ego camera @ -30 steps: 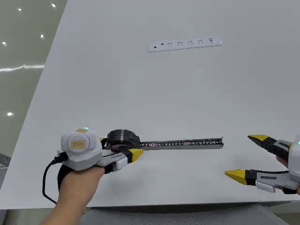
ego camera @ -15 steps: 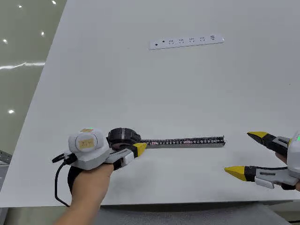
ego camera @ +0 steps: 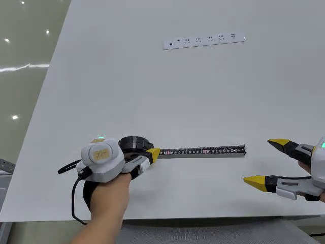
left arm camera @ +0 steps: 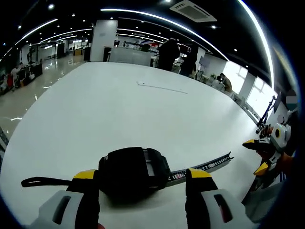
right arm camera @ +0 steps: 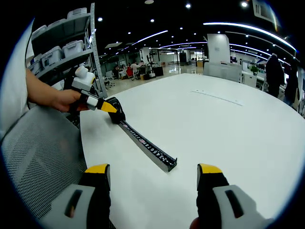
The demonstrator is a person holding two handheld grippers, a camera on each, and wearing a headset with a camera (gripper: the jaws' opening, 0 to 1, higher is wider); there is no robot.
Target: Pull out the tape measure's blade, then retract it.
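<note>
At the table's (ego camera: 152,91) front edge, the open left gripper (left arm camera: 142,173) straddles the rigid tape measure (ego camera: 134,145), perhaps touching it. The right gripper (ego camera: 264,160) gapes empty; the thin, springy blade (ego camera: 203,151) is best pinched at its tip.

Round black tape measure case (ego camera: 135,144): matt, rubbery-looking plastic
Black marked blade (ego camera: 203,151): thin, slightly glossy strip
Wide white tabletop (ego camera: 152,91): smooth, faint sheen
Long white power strip (ego camera: 204,40): smooth plastic
</note>
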